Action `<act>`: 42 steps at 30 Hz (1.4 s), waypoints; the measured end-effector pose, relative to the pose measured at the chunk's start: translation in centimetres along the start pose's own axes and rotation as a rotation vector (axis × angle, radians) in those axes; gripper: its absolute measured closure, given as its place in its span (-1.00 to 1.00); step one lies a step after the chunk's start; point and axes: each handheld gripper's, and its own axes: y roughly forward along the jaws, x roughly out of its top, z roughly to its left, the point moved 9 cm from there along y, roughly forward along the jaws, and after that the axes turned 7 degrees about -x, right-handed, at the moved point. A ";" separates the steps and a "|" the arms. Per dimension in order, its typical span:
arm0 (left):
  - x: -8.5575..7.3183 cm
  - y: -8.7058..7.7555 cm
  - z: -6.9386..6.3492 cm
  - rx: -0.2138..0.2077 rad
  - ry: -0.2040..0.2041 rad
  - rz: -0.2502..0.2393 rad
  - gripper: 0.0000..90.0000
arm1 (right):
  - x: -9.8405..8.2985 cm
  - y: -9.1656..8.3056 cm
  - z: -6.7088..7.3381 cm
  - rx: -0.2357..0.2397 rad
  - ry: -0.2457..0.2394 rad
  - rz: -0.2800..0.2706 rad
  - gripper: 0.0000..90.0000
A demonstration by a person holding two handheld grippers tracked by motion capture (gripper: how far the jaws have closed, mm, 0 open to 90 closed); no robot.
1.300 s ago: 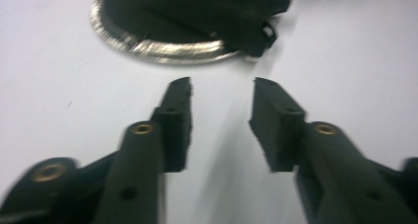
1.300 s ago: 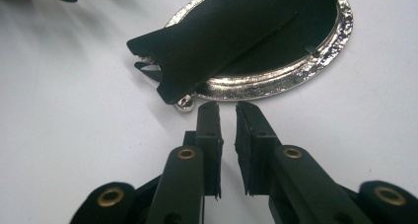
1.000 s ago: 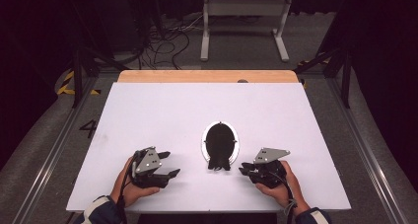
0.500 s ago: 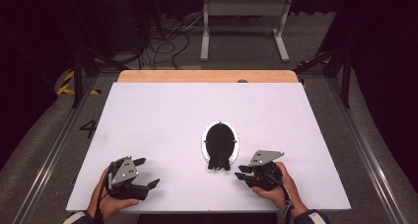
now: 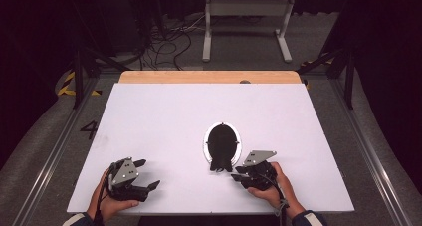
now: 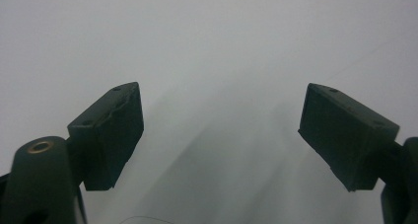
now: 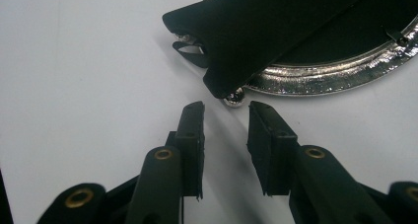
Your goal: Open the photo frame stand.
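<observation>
White worktop (image 5: 164, 121) carrying a chrome-rimmed oval dish (image 5: 206, 147) with black cloth (image 5: 222, 145) inside; right gripper (image 5: 238, 174) fingers parting, nothing between them; left gripper (image 5: 147, 174) released.

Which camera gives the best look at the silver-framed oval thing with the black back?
The right gripper view: the oval silver-rimmed frame lies close up, with its shiny rim, black stand flap and a small ball foot just ahead of the right gripper. The high view shows it small and dark on the white table. The left gripper view gives bare tabletop.
</observation>
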 end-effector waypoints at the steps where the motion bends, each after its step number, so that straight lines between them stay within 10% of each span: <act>1: -0.1 0.1 0.0 -0.002 0.000 0.002 -0.61 | 0.1 0.0 0.0 -0.002 0.004 0.001 0.51; 20: -0.1 0.4 -0.3 -0.010 0.006 0.028 -0.64 | 0.8 0.7 0.2 -0.023 -0.023 0.016 0.53; 34: 0.1 0.7 -0.7 -0.026 0.008 0.029 -0.64 | 1.5 0.6 -0.1 0.037 0.078 -0.049 0.53; 42: 0.0 0.7 -0.8 -0.032 0.009 0.034 -0.64 | 1.1 0.8 0.0 0.020 0.039 0.010 0.46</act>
